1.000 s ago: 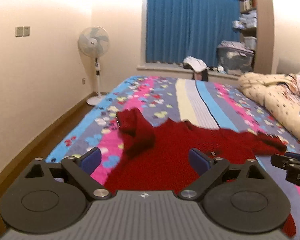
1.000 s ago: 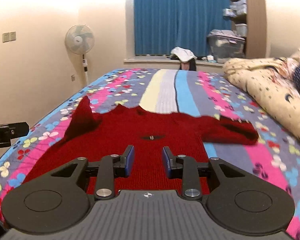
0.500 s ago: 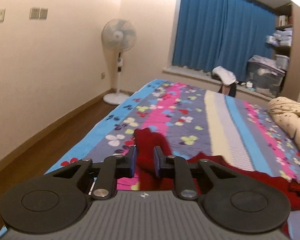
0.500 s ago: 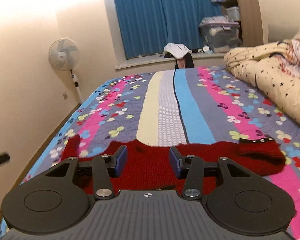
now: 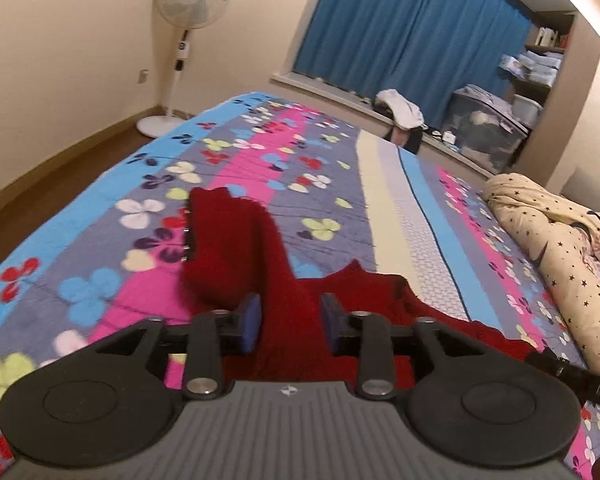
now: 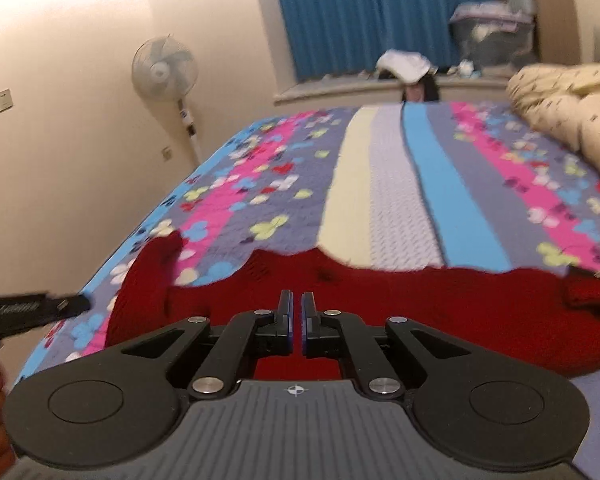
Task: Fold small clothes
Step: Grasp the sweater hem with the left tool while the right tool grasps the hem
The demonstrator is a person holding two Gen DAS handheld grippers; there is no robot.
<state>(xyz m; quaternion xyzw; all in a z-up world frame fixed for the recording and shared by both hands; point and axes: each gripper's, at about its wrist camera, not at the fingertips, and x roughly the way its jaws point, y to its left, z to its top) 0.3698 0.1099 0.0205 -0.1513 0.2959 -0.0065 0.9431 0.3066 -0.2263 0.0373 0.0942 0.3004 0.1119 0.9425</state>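
On the flowered bed (image 5: 100,208) a red sweater (image 6: 420,292) lies spread, its long axis running left to right. Its left sleeve (image 5: 236,248) runs straight ahead of the left hand-held gripper (image 5: 290,322), whose jaws have just been opening, cloth between them, seemingly unpinched. Farther right, the right hand-held gripper (image 6: 296,320) sits pressed together over the body, apparently holding nothing.

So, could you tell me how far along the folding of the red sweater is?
Early stage. Done: the red sweater lies spread across the bedspread. In hand: its left sleeve sits between the left gripper pads, which have just been opening; the right gripper has shut over the body. Left: both sleeves and the body remain unfolded.
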